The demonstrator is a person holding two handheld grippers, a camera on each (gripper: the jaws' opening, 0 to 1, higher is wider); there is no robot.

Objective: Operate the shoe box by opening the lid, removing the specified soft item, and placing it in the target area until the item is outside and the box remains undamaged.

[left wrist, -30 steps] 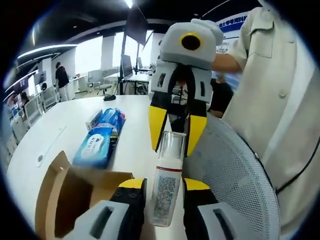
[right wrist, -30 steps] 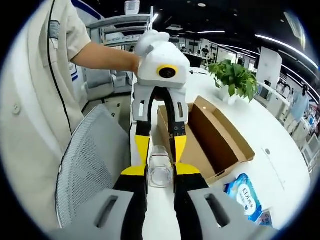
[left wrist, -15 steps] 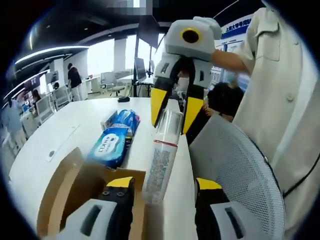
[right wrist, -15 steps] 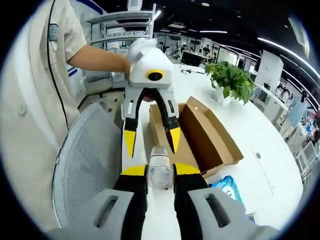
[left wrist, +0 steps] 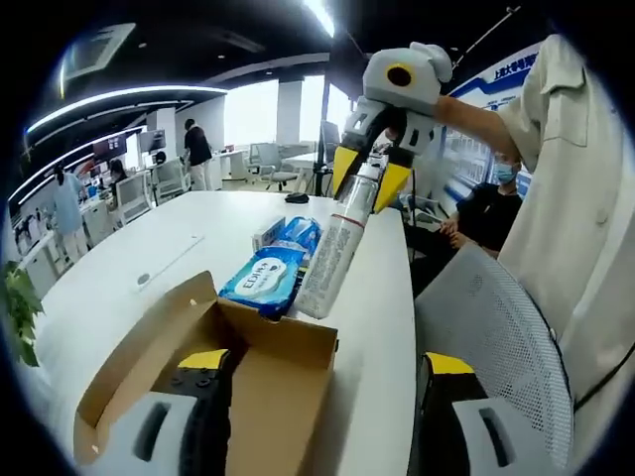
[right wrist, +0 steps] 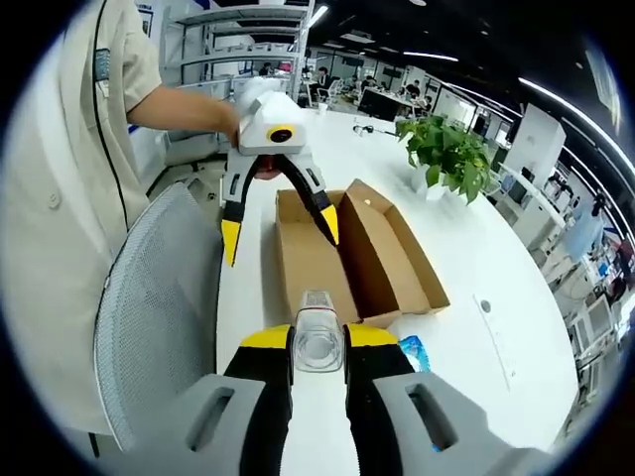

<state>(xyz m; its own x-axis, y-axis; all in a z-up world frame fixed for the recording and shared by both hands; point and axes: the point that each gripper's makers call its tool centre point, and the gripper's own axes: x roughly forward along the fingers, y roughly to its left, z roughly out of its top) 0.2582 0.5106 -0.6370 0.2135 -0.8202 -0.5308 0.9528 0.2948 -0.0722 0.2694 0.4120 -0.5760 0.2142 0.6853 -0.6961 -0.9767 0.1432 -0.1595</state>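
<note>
— Well, where is the bottle point(left wrist: 335, 253)?

— High over the white worktop point(left wrist: 109, 288), between the open shoe box point(left wrist: 223, 372) and the blue wipes packs point(left wrist: 263, 278). My right gripper point(left wrist: 373, 169) has its jaws pinching the bottle's capped end; in the right gripper view the cap sits pressed between them. My left gripper point(right wrist: 275, 223) has its jaws spread wide, holding nothing, above the box and beside the mesh chair point(right wrist: 159, 307).

— What could go wrong from here?

— The grip is on one end only, so I judge the long body could swing or slip out and drop onto the cardboard flap, denting it. A careless sweep of my spread left jaws could also catch the box wall.
</note>
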